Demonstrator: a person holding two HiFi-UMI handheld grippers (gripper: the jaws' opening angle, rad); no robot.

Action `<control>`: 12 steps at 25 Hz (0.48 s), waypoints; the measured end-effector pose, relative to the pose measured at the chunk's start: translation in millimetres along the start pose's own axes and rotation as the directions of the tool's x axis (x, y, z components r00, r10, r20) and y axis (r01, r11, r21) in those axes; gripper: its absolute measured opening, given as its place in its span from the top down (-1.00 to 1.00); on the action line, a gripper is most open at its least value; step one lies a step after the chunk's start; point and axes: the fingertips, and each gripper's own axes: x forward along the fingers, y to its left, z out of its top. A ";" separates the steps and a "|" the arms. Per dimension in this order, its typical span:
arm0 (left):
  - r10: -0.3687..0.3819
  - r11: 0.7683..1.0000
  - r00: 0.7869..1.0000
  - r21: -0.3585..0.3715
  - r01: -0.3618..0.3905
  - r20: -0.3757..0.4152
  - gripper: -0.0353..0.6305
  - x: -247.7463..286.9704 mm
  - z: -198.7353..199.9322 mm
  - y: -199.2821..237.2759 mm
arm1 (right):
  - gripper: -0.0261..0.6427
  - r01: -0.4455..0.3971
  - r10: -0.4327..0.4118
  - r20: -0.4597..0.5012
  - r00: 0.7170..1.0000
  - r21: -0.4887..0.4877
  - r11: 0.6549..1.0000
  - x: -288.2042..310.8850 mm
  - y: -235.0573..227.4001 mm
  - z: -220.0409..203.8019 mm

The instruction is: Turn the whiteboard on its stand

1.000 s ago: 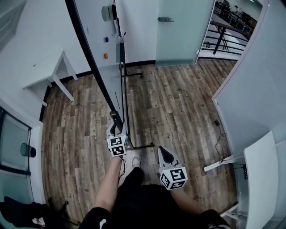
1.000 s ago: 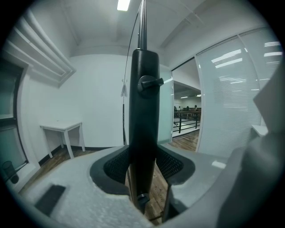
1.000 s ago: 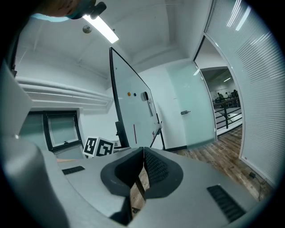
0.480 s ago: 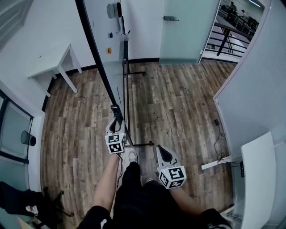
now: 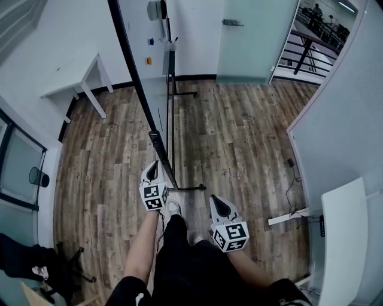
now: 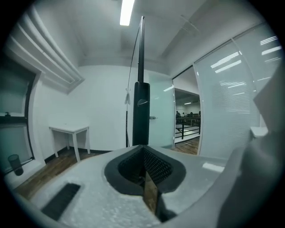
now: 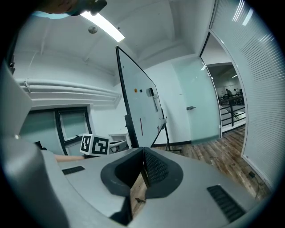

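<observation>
The left claw (image 5: 153,167) has let go of the whiteboard (image 5: 143,72), drawn back from its near corner, and just closed on nothing.

No legible text, label, brand or number anywhere.

The whiteboard (image 5: 143,77) runs off the top edge of the head view, so its upper part is cut off. Coloured dots (image 5: 148,60) on it are too small to identify. At upper right, distant figures (image 5: 315,10) are tiny. At lower left, the frame edge cuts off a dark shape (image 5: 18,261).
</observation>
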 end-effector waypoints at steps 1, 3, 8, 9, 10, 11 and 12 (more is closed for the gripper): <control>0.002 1.000 1.000 -0.008 -0.002 -0.003 0.86 -2.0 -1.7 -0.7 | 0.88 -0.005 0.005 0.000 1.000 0.000 1.000 1.7 0.1 -0.4; 0.008 1.000 1.000 -0.026 -0.009 -0.014 0.86 -8.2 -8.4 -1.8 | 0.88 -0.016 0.016 -0.002 1.000 -0.002 1.000 4.3 1.6 -1.1; 0.020 0.999 0.999 -0.037 -0.022 -0.044 0.86 -34.7 -20.6 -8.5 | 0.88 -0.044 0.044 0.012 0.999 -0.008 0.999 4.6 9.2 3.3; 0.023 0.999 0.999 -0.037 -0.025 -0.047 0.86 -40.8 -19.8 -10.6 | 0.88 -0.049 0.049 0.016 0.999 -0.009 0.999 4.1 10.1 4.6; 0.026 0.999 0.998 -0.040 -0.028 -0.049 0.86 -47.1 -18.3 -12.8 | 0.88 -0.052 0.053 0.018 0.998 -0.010 0.999 3.3 10.8 5.4; 0.030 0.998 0.998 -0.045 -0.032 -0.049 0.86 -53.6 -16.5 -14.9 | 0.88 -0.055 0.055 0.019 0.998 -0.009 0.998 2.1 11.4 5.8; 0.032 0.998 0.998 -0.052 -0.034 -0.045 0.86 -60.1 -14.1 -16.9 | 0.88 -0.057 0.058 0.020 0.998 -0.009 0.998 0.9 11.9 5.9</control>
